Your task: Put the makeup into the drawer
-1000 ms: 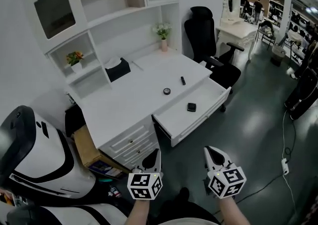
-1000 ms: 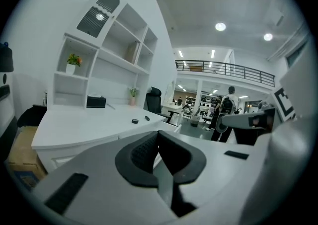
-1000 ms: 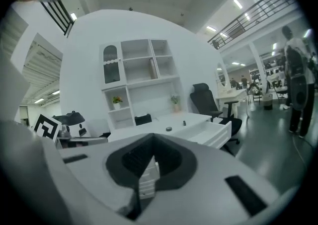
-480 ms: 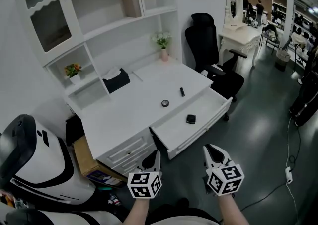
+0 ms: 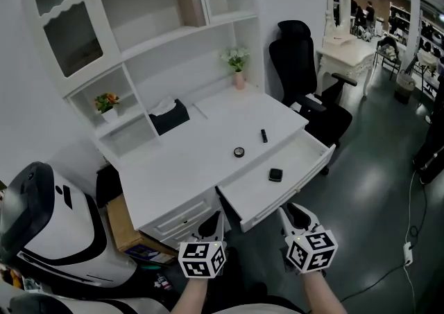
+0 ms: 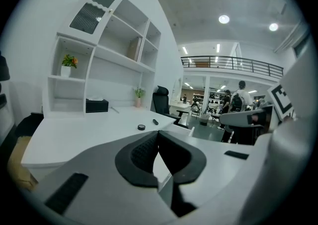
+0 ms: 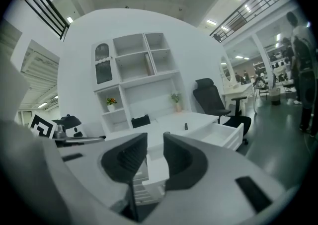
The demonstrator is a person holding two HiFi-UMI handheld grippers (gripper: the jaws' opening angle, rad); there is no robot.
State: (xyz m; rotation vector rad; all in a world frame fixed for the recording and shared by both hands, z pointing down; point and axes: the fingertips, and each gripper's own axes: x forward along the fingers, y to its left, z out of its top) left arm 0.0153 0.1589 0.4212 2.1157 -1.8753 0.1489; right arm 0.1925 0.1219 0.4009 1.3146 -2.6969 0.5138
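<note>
While the right gripper (image 5: 290, 210) is just opening empty jaws and the left gripper (image 5: 218, 215) is pressing its own together, a narrow gap is risking shoving the compact (image 5: 238, 152).

light: bright, even, from overhead; ceiling lamps (image 6: 224, 19) show far right in the left gripper view
glare: soft sheen on the grey floor (image 5: 374, 188); white desk (image 5: 180, 160) nearly blown out
shadows: faint, soft-edged; dark only beneath the desk
distortion: heavy fisheye, black vignette in both gripper views
focus: nearest foreground soft, far room sharp
</note>
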